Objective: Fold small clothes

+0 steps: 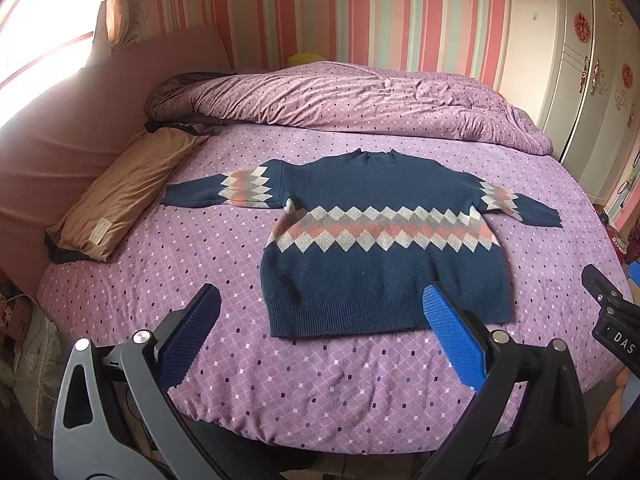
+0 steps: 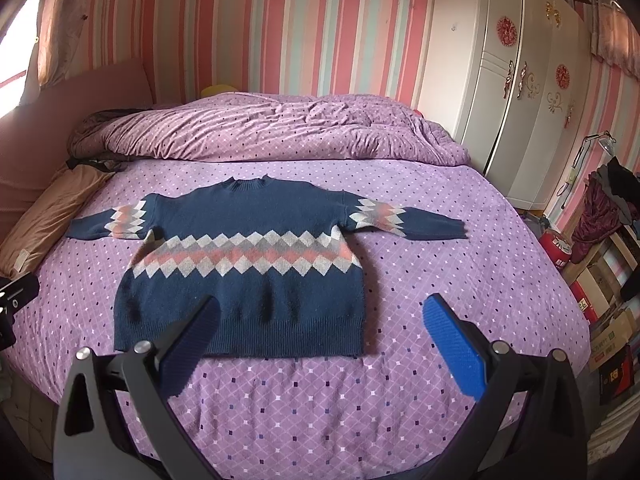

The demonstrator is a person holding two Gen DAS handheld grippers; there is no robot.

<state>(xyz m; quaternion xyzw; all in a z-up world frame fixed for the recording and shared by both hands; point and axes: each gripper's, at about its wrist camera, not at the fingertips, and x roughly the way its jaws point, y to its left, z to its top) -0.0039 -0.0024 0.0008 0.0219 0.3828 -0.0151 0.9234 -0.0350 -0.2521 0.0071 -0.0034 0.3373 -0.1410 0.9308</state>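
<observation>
Sweater (image 2: 244, 264) lies flat on bed (image 2: 460, 288); pillow (image 1: 120, 196), bunched duvet (image 2: 272, 128) nearby.

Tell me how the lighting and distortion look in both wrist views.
Left wrist view: window blown out white at upper left, bed edges bowed by fisheye. Right wrist view: more even light, wardrobe lines curved, sweater sharp, corners dark.

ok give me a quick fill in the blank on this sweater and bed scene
1. The sweater lies flat on the bed with both sleeves spread ____.
2. The band across its chest is a row of ____ shapes.
3. Both the left tool and the right tool have jaws that are ____.
4. The brown pillow lies beside the sweater's ____ sleeve in both views.

Missing words: out; diamond; open; left
</observation>
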